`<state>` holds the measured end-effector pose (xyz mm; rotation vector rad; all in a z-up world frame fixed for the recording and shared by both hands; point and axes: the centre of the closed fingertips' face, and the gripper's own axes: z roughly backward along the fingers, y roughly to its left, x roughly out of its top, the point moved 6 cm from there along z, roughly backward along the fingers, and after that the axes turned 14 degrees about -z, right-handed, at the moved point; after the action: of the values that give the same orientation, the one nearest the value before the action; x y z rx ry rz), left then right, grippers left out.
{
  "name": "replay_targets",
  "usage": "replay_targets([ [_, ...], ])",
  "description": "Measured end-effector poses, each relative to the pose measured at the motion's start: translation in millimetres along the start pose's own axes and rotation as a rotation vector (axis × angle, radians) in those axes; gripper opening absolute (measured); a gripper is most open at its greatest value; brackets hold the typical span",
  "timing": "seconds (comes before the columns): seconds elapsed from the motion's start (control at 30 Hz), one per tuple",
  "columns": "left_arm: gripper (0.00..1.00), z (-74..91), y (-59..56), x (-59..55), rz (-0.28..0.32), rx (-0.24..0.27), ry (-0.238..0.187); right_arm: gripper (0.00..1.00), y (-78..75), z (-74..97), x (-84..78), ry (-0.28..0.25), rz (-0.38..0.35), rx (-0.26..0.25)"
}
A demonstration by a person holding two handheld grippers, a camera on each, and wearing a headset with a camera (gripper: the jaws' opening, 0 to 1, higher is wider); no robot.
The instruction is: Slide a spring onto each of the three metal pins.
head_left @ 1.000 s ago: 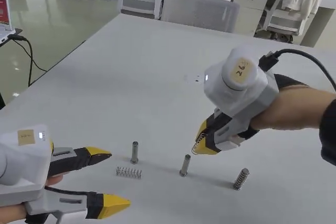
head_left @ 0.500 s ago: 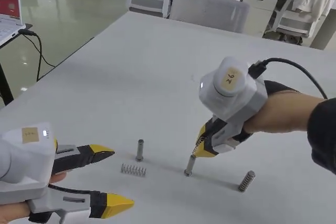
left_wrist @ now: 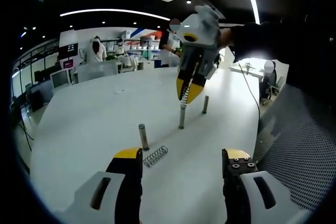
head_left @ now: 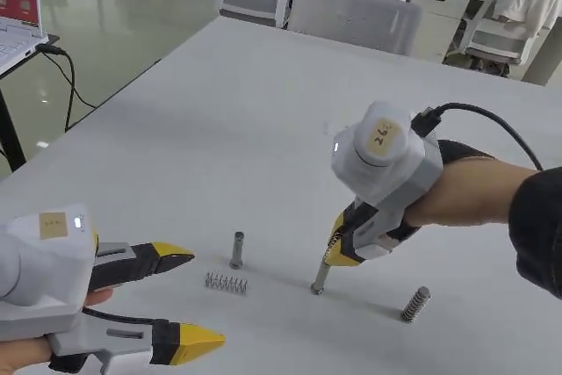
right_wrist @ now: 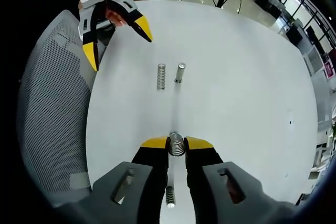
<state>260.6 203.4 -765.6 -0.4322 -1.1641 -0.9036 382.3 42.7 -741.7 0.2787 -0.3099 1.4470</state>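
Pinching a spring (right_wrist: pixel 177 145) between nearly closed jaw tips, the right gripper (head_left: pixel 334 250) hangs directly over the middle pin (head_left: pixel 320 280), coil in line with it, presumably to thread it down. The left gripper (head_left: pixel 204 298) sits at the tabletop's (head_left: pixel 263 129) near edge, jaws wide and empty, facing the loose spring (head_left: pixel 226 283) beside the bare pin (head_left: pixel 237 248). The third pin (head_left: pixel 414 304) already wears a coil. Open room stretches toward the far edge

White matte workbench (head_left: pixel 228 120); grey fabric office chair (head_left: pixel 351 17) at its far edge; open silver laptop (head_left: pixel 16 15) far left.
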Motion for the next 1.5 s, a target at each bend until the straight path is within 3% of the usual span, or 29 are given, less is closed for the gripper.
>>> replay_targets([
  [0.87, 0.59, 0.4, -1.0, -3.5, 0.004, -0.005, 0.005, 0.13, 0.5, -51.8, -15.0, 0.06, -0.049, 0.01],
  [1.27, 0.59, 0.7, -0.6, -5.5, 0.009, 0.0, 0.006, 0.18, 1.2, -59.4, -21.9, 0.081, -0.065, 0.022],
  [1.5, 0.59, -0.5, -0.7, -4.9, 0.009, -0.002, 0.007, 0.27, 0.3, -52.8, -17.4, 0.045, -0.063, 0.016],
])
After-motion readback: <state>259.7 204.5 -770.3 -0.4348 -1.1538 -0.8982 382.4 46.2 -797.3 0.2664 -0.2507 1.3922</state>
